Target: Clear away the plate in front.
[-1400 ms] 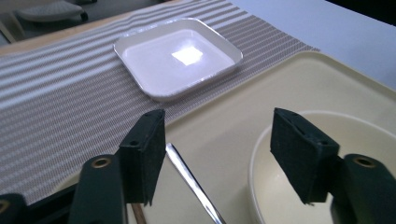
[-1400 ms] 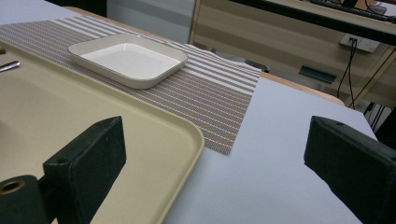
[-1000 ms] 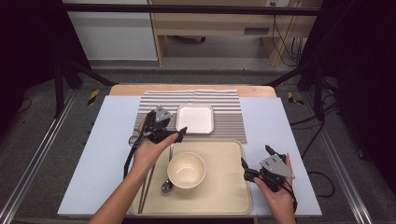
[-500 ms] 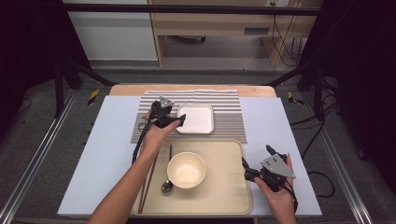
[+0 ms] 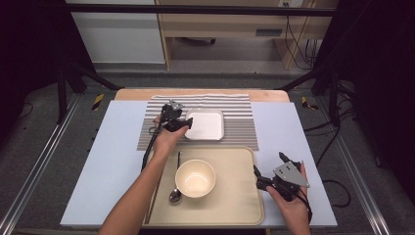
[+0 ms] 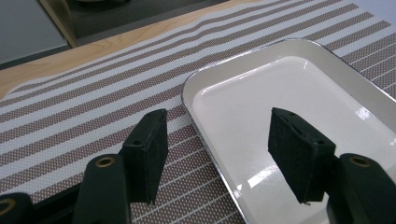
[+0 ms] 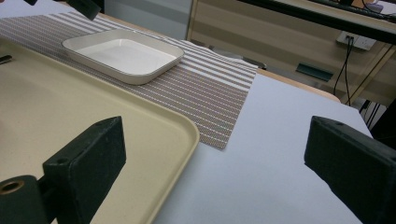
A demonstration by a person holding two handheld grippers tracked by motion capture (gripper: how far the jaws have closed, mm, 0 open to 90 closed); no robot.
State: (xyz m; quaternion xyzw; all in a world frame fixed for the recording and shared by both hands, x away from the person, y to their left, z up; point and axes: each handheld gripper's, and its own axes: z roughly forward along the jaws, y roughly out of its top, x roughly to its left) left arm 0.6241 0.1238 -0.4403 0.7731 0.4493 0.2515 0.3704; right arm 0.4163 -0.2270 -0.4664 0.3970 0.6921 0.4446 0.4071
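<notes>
White square dish on striped placemat; its near-left rim runs between the jaws of the left gripper, one jaw over the mat outside the rim, the other over the dish's inside. Jaws have just been closing, partly open, pads not pressing on the rim. Right gripper jaws wide apart, nothing held, straddling the beige tray corner and bare blue table. Dish well ahead of those jaws.
</notes>
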